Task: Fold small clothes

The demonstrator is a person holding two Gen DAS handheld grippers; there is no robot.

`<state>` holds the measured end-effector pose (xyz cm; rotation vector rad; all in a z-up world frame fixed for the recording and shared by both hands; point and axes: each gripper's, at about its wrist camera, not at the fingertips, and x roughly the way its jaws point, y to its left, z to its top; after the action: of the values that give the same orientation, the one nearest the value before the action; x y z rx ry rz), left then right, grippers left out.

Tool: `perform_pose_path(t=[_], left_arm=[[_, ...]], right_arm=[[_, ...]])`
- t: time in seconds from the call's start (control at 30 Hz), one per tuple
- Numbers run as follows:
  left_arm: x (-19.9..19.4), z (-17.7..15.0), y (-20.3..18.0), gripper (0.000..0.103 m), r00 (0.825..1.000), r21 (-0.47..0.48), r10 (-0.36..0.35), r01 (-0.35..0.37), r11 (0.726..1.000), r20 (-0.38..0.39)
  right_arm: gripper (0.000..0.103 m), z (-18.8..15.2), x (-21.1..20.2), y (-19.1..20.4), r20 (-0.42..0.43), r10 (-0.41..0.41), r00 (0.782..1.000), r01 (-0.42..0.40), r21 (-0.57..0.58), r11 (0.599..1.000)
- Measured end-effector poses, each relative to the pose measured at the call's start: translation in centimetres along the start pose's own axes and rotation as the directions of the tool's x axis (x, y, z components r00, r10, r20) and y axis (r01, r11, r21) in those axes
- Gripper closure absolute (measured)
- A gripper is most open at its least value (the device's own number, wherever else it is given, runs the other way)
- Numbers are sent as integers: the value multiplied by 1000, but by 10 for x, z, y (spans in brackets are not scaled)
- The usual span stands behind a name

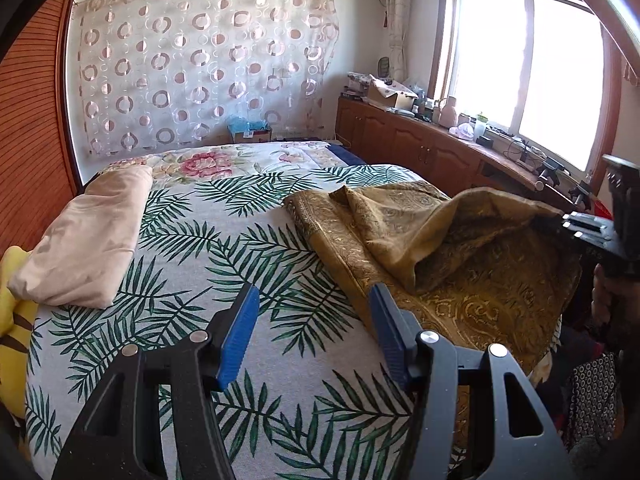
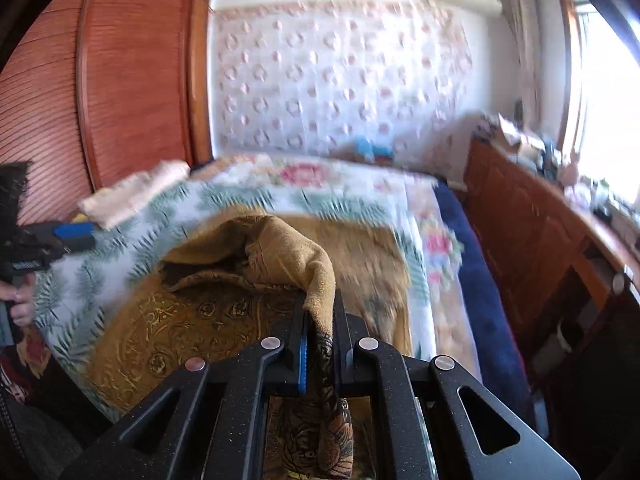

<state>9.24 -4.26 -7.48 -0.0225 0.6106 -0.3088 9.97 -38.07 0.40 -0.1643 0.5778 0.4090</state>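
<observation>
A: Where is the gold cloth (image 1: 460,276) seen?
B: Spread on the bed (image 1: 248,240), one edge lifted, clamped in the right gripper (image 2: 320,320).
A: Left gripper (image 1: 312,312)?
B: Held apart, empty, beside the cloth.

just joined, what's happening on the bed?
A person is folding a gold patterned cloth on the bed, with a handheld tool in each hand. The right tool is shut on an edge of the cloth and holds it raised off the rest, which lies flat. The left tool is open and empty, poised at the cloth's left edge above the leaf-print cover. A beige folded piece lies off to the left.
</observation>
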Motion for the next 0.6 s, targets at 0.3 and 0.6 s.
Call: perform_pose_path(t=[0.3,0.6], left_arm=[[6,-2,-12,45,1000,21,-12,13,1000,-18],[7,-2,-17,45,1000,24,-17,17,1000,-24]], right_arm=[[95,-25,32,-11,-100,-52,994,57,44,997],[95,-14,26,-15,-120,-37,992,43,47,998]])
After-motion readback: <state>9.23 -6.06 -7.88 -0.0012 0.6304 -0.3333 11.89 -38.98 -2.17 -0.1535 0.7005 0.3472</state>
